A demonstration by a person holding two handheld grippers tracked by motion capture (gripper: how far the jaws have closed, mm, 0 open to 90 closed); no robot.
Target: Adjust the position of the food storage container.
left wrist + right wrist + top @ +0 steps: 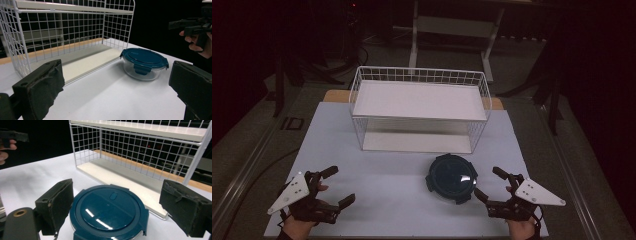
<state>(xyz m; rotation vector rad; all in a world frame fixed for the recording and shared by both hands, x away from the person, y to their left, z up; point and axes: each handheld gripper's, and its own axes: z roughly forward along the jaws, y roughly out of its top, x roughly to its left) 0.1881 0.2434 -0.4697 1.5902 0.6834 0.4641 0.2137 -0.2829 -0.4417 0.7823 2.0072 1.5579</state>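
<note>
Start position: left gripper (pixel 332 187) and right gripper (pixel 492 186) wide apart, empty. Lidded container (pixel 451 178) on tabletop (pixel 377 165) before wire rack (pixel 419 107); shelving it probably follows, requiring a grasp.

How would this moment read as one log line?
left gripper: open, empty | right gripper: open, beside container | container: lidded, on table before rack

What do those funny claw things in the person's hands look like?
Each hand holds a black gripper: the left gripper and the right gripper. Both have two chunky black jaws faced with fuzzy dark padding, and a pale grey three-cornered plate on top.
</note>
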